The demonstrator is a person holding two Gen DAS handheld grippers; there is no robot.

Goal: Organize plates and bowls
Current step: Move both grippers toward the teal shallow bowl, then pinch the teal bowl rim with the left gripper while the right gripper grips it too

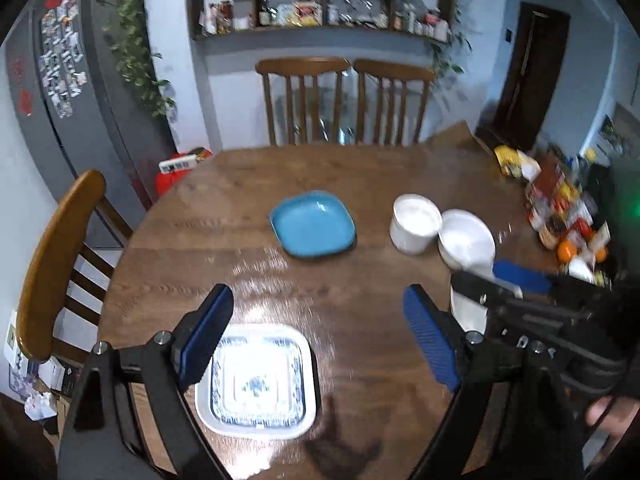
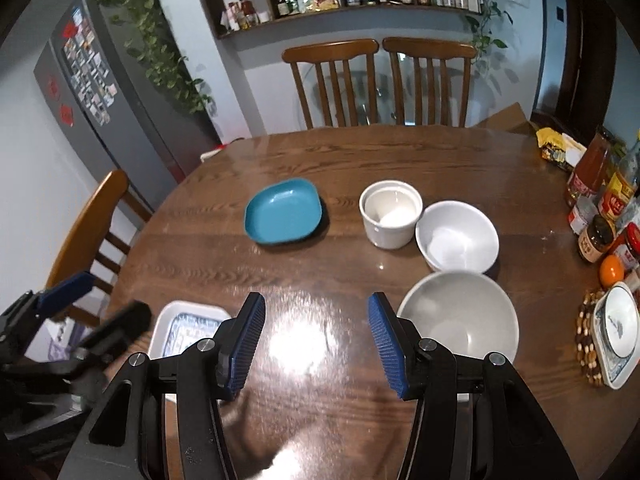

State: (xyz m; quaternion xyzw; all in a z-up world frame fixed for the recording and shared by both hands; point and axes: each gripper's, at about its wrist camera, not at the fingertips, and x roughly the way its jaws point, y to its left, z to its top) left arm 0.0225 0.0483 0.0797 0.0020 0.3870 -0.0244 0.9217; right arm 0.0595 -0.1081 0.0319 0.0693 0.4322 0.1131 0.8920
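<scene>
Both hand-held grippers, left (image 1: 318, 332) and right (image 2: 316, 346), hang spread and empty over my bench (image 2: 400, 160); only the right wrist view shows the grey bowl (image 2: 458, 316) whole.

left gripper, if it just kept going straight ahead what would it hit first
Probably the blue square plate: it lies ahead, roughly centred between the open left gripper fingers. The patterned plate sits below them; depth is unclear.

large grey bowl (image 1: 468, 312) mostly hidden behind right tool (image 1: 516, 280)
</scene>
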